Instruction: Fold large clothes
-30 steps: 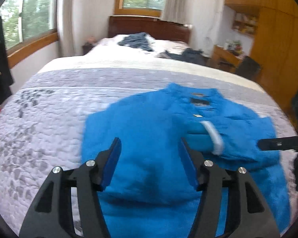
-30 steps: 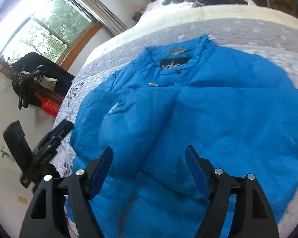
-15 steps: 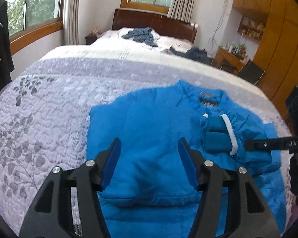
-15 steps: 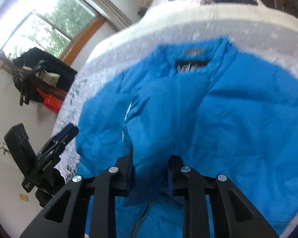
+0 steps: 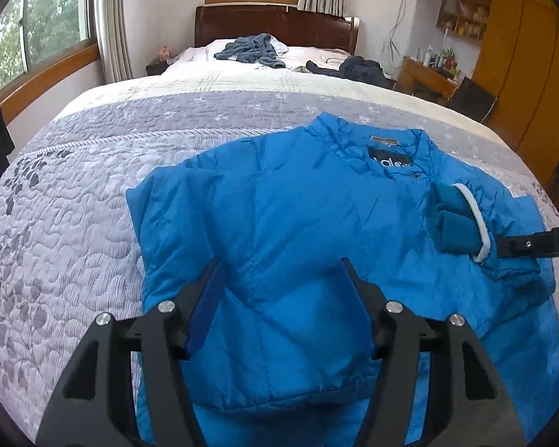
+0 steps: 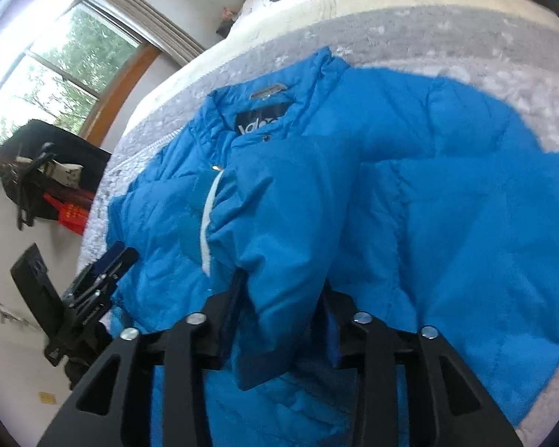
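The blue puffer jacket (image 5: pixel 298 223) lies front-up on the grey quilted bedspread (image 5: pixel 63 231), collar toward twelve o'clock in the left wrist view, its near hem running under the camera. The right tool (image 6: pixel 279 298) is clamped on the right sleeve (image 6: pixel 279 223) just behind the white-trimmed cuff (image 6: pixel 207 219), with a thick wad of padded fabric bulging between its fingers. In the left wrist view that cuff sits at about three o'clock, laid across the chest below the collar label (image 5: pixel 391 160). The left tool (image 5: pixel 279 298) hangs over the lower front of the jacket with its fingers apart and nothing between them.

The main risk appears to be the slick, puffy shell. The grip holds a bunched fold rather than a flat edge, so the fabric may creep out of the clamp, letting the sleeve spring back toward the shoulder. Pulling the sleeve further across could also drag the whole jacket sideways over the bedspread, since nothing pins it down. If the right tool lets go while the sleeve is humped, trapped air will likely leave a lumpy fold that skews the next one. Pressing the body with the left tool would probably steady it.
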A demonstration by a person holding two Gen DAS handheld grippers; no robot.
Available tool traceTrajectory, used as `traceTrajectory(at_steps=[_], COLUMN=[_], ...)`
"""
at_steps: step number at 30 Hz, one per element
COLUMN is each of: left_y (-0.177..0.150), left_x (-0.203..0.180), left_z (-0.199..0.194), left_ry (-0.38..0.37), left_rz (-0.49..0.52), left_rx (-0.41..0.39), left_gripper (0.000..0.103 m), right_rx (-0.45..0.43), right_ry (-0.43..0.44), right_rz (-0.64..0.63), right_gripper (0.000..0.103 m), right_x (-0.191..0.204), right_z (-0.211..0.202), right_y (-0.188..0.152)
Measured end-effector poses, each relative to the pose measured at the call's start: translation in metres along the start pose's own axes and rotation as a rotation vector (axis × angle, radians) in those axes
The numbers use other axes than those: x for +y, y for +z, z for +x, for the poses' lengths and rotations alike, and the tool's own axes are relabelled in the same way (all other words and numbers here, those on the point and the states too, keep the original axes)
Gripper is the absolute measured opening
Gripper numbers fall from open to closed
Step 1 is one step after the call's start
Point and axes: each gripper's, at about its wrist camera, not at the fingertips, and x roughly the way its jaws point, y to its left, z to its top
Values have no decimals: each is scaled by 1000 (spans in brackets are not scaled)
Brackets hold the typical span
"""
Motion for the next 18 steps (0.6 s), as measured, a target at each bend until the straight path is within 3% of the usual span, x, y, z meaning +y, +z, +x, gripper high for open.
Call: traceTrajectory(at_steps=[3, 6, 12, 15, 18], left_y=[1, 4, -1, -5, -7], left_x=[5, 6, -7, -3, -3], left_z=[-11, -27, -25, -10, -7], left_ry=[-21, -43, -63, -52, -41], left_rz=[-26, -51, -24, -32, -16], left_rx=[-4, -23, -5, 24, 22], left_gripper=[61, 63, 66, 66, 66], right_rx=[-94, -165, -76, -59, -51], right_ry=[-133, -241, -294, -408, -507], right_rz=[-79, -180, -336, -369, -389], right_gripper=[50, 63, 70, 76, 75], right_x=[20, 46, 98, 107, 103], right_z=[-26, -43, -2, 27, 46], right_y=[-4, -7, -7, -6, -4])
